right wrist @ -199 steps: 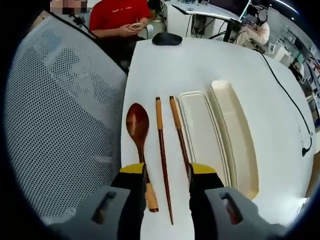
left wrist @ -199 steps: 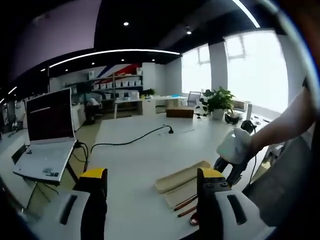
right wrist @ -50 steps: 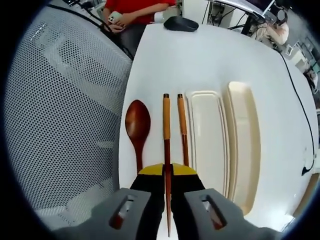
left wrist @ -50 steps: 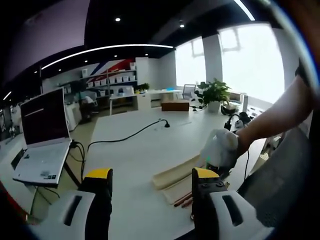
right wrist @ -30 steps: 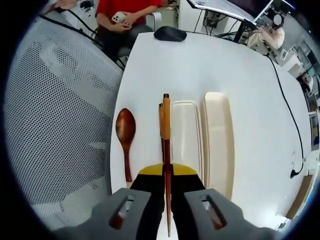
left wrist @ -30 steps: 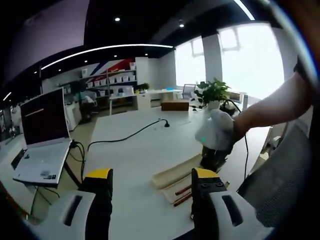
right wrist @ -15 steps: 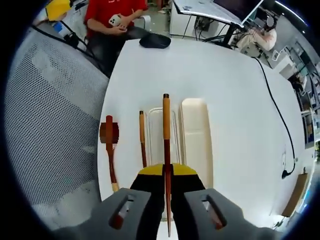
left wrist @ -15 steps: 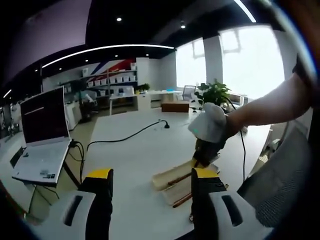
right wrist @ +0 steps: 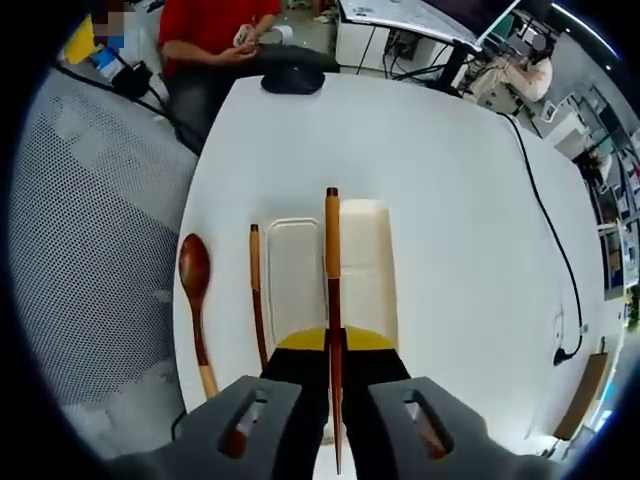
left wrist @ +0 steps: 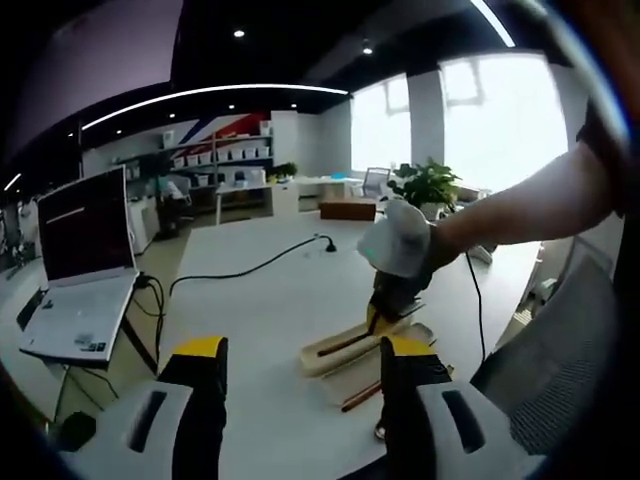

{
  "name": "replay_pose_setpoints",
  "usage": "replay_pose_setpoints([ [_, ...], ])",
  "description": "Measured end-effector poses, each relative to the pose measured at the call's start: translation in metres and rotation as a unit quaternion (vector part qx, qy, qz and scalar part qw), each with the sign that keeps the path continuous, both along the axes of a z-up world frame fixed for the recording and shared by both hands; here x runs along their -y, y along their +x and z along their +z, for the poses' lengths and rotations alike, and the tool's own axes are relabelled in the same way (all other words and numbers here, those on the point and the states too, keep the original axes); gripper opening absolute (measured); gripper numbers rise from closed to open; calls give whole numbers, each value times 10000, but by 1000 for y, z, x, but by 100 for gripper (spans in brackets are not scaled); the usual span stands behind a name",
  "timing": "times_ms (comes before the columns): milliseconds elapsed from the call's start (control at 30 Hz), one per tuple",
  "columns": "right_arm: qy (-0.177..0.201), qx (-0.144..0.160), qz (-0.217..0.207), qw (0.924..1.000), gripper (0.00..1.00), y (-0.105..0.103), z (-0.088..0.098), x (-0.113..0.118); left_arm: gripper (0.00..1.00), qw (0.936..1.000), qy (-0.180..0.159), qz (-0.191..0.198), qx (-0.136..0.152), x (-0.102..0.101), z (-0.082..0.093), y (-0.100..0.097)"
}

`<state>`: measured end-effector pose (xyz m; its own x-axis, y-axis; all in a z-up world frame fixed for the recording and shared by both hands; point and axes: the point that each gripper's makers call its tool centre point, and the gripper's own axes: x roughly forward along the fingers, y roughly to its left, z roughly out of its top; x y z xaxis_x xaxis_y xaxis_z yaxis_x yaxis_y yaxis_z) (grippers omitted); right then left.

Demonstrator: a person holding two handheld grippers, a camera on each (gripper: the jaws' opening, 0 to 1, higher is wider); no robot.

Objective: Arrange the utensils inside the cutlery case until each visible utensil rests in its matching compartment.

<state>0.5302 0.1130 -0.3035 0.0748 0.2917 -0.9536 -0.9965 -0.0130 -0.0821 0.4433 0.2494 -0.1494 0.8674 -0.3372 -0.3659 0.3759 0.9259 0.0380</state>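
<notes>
Right gripper point(right wrist: 334, 340) clamping chopstick point(right wrist: 331, 260)

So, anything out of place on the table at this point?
Nothing damaged or spilled. The spoon and one chopstick lie on the table beside the case, not in it; the right gripper holds the other chopstick above it.

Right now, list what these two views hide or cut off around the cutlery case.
- Near ends of the case tray and its second half: right gripper view, behind the right gripper.
- Whether the held chopstick touches the case or hangs above it: neither view settles it.
- Spoon and loose chopstick, lower ends: cut off near the gripper body.
- Compartment dividers: too small to make out.
- Left gripper: open, holding nothing.
</notes>
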Motion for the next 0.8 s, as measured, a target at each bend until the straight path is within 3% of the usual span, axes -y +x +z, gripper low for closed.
replay_pose_setpoints([
  [800,-79,-144,87,9998,0,14,-23,-6,63,9999,-85,45,-142,0,-3,0],
])
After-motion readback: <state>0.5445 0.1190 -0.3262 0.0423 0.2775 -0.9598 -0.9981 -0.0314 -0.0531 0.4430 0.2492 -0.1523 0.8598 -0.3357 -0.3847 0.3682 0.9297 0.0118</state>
